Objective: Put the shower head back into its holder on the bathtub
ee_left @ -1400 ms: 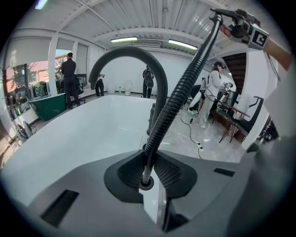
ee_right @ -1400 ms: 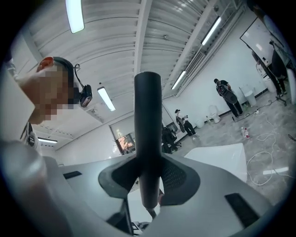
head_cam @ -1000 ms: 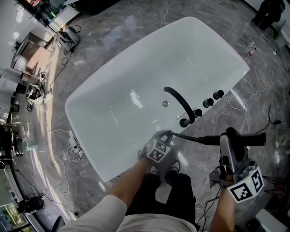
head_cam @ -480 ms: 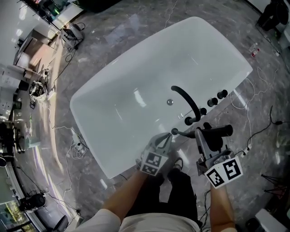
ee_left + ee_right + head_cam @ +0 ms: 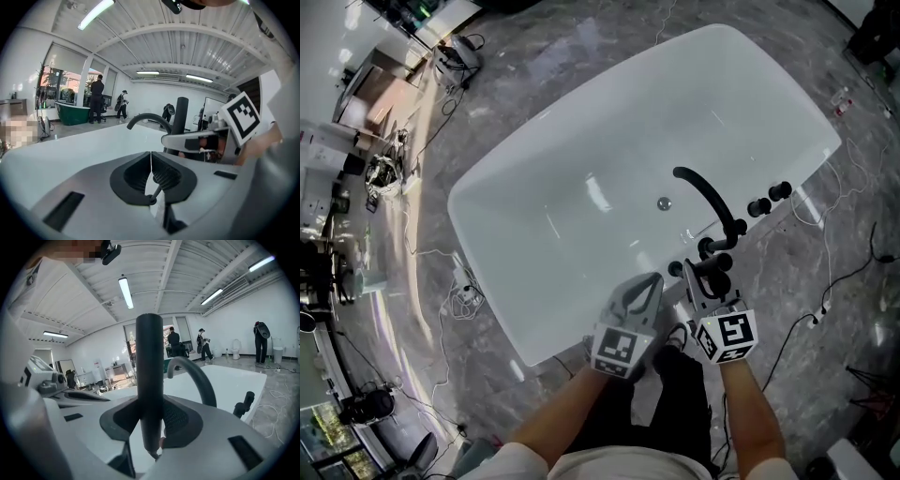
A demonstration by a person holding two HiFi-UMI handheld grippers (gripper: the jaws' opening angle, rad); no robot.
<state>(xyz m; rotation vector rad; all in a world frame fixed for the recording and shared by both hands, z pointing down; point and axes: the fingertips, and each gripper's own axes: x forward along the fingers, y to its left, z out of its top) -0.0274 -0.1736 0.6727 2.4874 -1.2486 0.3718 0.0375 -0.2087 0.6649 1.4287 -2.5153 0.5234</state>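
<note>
The black shower head stands upright in my right gripper, whose jaws are shut on its handle. It hangs just in front of the white bathtub's rim, beside the base of the curved black faucet. My left gripper is just to its left, over the rim. In the left gripper view the pads meet, with a thin dark strand low in the slit between them. I cannot tell whether that strand is the hose. The same view shows the shower head upright. I cannot pick out the holder.
Two black knobs sit on the rim to the right of the faucet. The drain lies in the tub's floor. Cables trail over the grey marble floor around the tub. People stand far off across the hall.
My right gripper brought the shower head in from the right, from lying sideways to upright, and down by the faucet base. My left gripper's jaws closed and it lifted from the rim.
</note>
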